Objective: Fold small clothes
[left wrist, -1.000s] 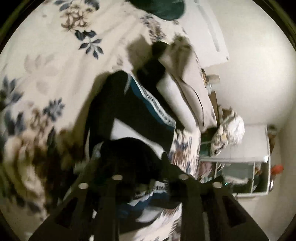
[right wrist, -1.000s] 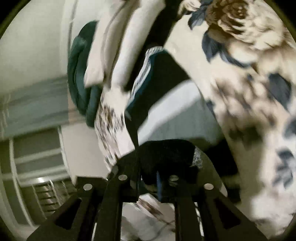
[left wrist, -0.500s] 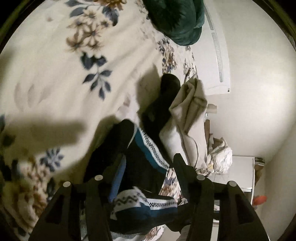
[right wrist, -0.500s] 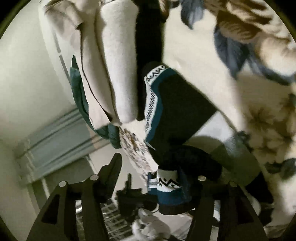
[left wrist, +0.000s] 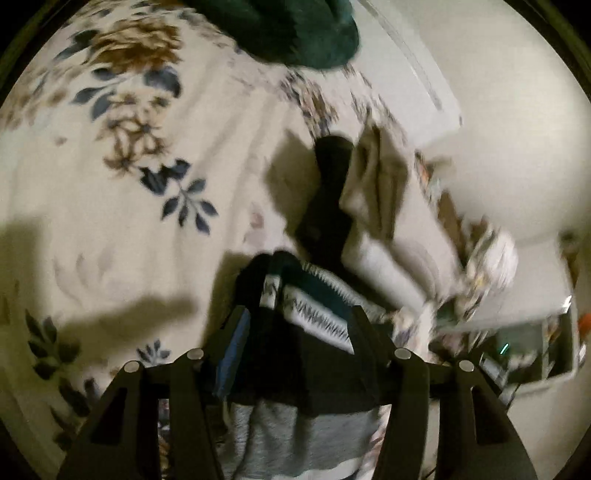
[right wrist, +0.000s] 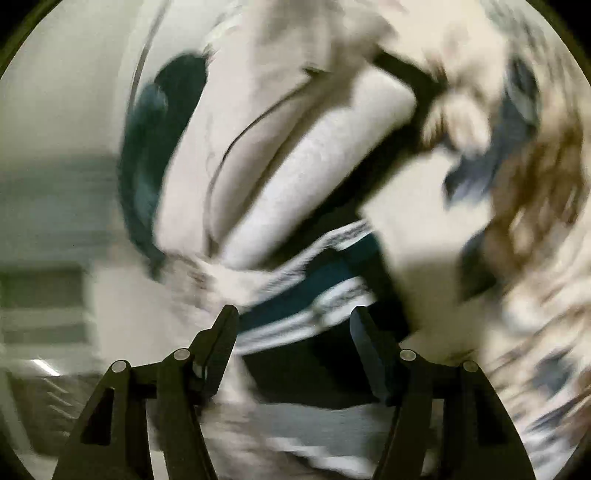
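On the bed, a cream floral-print bedspread (left wrist: 110,221); near its edge, beige folded garments (left wrist: 376,229) beside a black folded cloth (left wrist: 325,206). Just in front, a folded black, teal and white patterned knit garment (left wrist: 314,332), lying flat. Left tongs (left wrist: 299,321) and right tongs (right wrist: 291,321) both spread apart above it, gripping nothing.

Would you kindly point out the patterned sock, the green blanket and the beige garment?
Patterned sock (left wrist: 317,317): left wrist view, on its zigzag band.
Green blanket (left wrist: 295,33): left wrist view, on its middle.
Beige garment (right wrist: 295,155): right wrist view, on its broad fold.
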Action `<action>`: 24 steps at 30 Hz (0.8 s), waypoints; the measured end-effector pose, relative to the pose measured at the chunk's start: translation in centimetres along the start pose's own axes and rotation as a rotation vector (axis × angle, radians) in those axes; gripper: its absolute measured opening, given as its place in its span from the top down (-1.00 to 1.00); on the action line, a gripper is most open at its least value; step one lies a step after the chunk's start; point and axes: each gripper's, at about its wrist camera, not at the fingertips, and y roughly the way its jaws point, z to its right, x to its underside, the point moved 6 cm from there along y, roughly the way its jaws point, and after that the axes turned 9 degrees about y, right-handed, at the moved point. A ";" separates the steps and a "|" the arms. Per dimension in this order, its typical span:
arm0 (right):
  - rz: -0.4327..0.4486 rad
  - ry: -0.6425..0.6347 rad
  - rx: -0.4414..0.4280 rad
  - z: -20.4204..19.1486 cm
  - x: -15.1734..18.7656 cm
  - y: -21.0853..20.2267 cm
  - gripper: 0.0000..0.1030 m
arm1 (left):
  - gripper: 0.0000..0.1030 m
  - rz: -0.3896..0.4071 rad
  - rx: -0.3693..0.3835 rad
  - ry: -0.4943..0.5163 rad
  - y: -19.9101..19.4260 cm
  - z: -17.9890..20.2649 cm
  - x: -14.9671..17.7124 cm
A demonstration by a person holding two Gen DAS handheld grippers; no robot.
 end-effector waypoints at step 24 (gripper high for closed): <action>-0.005 -0.083 0.260 2.0 -3.1 6.0 0.77 | 0.54 -0.188 -0.020 0.090 8.8 -0.4 -3.5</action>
